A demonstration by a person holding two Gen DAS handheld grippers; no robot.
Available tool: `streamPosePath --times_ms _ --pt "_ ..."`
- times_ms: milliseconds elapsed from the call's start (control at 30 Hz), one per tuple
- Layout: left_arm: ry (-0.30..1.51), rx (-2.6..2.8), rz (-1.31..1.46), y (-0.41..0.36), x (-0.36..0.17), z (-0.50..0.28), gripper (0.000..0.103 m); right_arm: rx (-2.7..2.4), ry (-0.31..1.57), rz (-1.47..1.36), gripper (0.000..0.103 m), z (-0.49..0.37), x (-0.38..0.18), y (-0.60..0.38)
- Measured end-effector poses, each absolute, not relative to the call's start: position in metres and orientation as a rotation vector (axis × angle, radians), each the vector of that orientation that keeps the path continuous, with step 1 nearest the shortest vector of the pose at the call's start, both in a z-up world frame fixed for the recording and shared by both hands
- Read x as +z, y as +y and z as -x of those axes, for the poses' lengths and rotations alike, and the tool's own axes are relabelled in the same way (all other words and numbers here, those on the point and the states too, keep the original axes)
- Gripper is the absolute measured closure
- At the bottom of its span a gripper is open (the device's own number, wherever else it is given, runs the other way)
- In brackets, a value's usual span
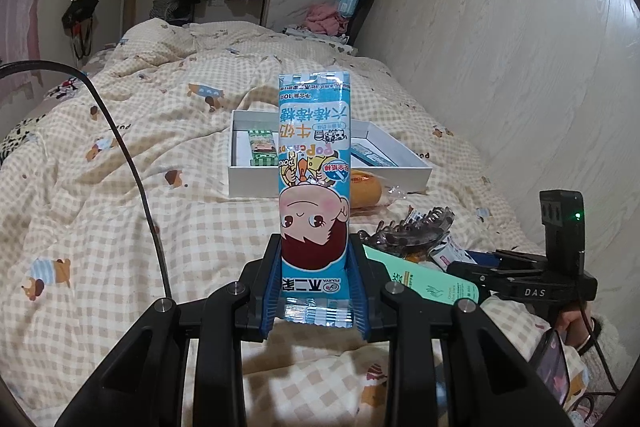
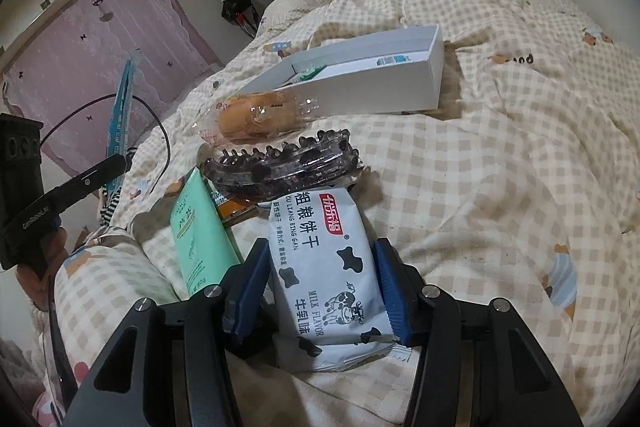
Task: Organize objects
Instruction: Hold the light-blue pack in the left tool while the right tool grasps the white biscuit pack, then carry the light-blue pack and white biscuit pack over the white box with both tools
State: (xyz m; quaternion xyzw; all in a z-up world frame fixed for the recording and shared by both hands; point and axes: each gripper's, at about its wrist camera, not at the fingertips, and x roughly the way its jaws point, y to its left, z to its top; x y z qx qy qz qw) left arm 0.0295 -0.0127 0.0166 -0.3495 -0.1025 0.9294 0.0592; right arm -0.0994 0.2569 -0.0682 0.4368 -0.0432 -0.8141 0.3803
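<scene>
The left gripper (image 1: 316, 291) gripped a blue lollipop packet (image 1: 315, 163) upright between its jaws, above the checked quilt (image 1: 120, 187). The right gripper (image 2: 320, 291) had its jaws pressed on both sides of a white milk biscuit packet (image 2: 324, 267), near the quilt's front edge. Farther back on the quilt lay an open white box (image 2: 400, 83). Inside it were a green packet (image 1: 262, 147) at its left wall and a blue packet (image 1: 370, 155) at its right. A wrapped bun (image 2: 252, 119) lay against the box's front wall, with a dark hair claw (image 2: 280, 167) just before it.

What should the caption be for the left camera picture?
Left gripper holds a blue candy packet upright above the checked quilt.
</scene>
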Motion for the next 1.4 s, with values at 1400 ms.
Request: streamPosePath --times_ms 1400 --pt "-0.319 2.81 1.079 -0.011 0.014 -0.031 0.07 -2.091 -0.577 -0.939 0.053 0.097 -0.066 0.321"
